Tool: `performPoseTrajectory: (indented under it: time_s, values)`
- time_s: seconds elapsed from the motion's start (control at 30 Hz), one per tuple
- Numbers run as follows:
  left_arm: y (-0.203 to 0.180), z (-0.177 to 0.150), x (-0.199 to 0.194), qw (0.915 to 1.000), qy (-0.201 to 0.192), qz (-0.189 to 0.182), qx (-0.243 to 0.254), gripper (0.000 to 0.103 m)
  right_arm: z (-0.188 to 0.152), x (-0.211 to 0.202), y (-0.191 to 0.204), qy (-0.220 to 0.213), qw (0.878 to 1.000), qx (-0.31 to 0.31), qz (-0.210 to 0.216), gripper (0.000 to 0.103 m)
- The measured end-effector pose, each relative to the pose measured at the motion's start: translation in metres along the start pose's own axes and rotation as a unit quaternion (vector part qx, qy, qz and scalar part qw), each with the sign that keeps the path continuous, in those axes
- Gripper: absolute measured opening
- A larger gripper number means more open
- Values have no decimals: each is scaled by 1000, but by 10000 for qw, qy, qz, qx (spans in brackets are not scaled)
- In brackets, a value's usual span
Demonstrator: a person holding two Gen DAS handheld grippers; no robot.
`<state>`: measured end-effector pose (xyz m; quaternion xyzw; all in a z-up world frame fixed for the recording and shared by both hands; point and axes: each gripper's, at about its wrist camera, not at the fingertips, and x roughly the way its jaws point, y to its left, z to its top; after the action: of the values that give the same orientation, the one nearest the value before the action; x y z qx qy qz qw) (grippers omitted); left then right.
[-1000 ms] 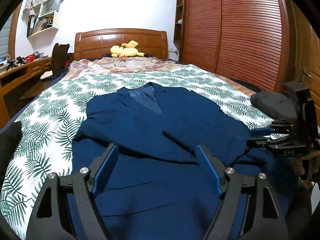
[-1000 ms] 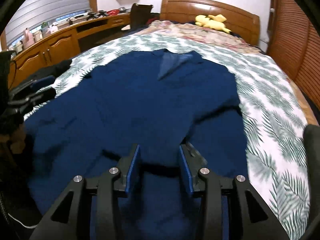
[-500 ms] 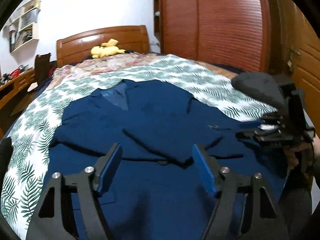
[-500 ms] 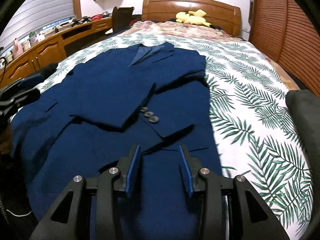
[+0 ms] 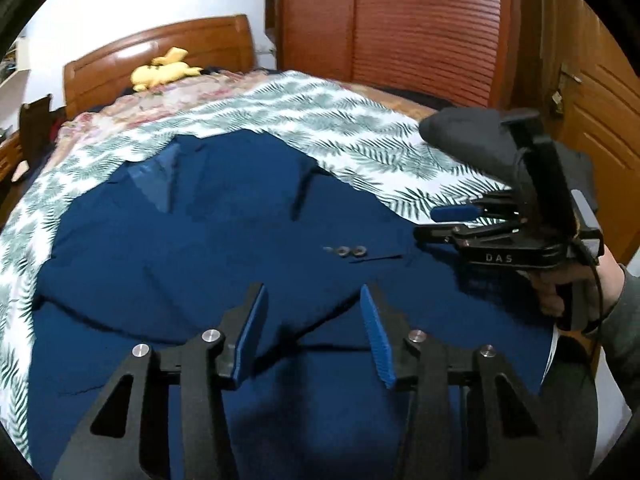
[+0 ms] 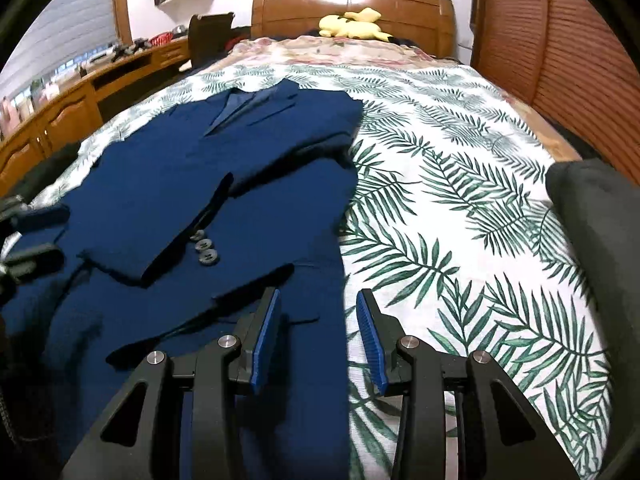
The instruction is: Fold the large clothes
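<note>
Jacket (image 5: 208, 264): navy, spread flat over the bed (image 5: 360, 128), collar toward the headboard, three buttons (image 5: 346, 251) showing near the bed's right edge. Left gripper (image 5: 312, 320): above the hem, jaws just closing, apparently nothing between them. Right gripper (image 5: 440, 224): at the right edge, hand-held. Yellow toy (image 5: 164, 74): by the headboard.

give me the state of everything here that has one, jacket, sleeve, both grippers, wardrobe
blue jacket: laid flat on the bed, front up, collar toward the headboard
sleeve: folded across the chest, cuff buttons showing
left gripper: open, jaws have just been closing, nothing pinched, over the jacket
right gripper: open, empty, over the jacket's right edge
wardrobe doors: closed
leaf-print bedspread: spread smooth
</note>
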<state>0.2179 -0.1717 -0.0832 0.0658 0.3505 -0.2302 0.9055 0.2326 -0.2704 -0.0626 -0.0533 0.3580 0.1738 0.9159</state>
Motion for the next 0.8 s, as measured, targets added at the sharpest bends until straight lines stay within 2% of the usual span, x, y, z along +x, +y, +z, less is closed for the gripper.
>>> performPoseTrajectory:
  time_s: [0.17, 0.37, 0.43, 0.47, 0.5, 0.67, 0.8]
  values:
    - [-10, 4, 25, 9994, 324, -138, 61, 47, -9, 3, -11, -24, 9996, 270, 118, 40]
    - [-15, 1, 50, 9973, 697, 1, 220, 47, -16, 4, -14, -119, 9993, 339, 74, 41]
    - [-15, 1, 48, 9974, 662, 24, 287, 26, -18, 1, -11, -161, 9994, 290, -40, 40]
    - [-15, 1, 46, 9974, 646, 55, 309, 10, -19, 0, -10, -183, 9994, 261, -99, 41]
    - [-13, 2, 43, 9977, 608, 95, 300, 6, -19, -2, -8, -205, 9994, 226, -170, 41]
    - [7, 3, 1, 9996, 100, 259, 35, 4, -19, -7, 8, -244, 9979, -131, -586, 41]
    - [27, -3, -44, 9982, -257, 543, -79, 4, -21, -15, 25, -354, 9957, -453, -731, 41]
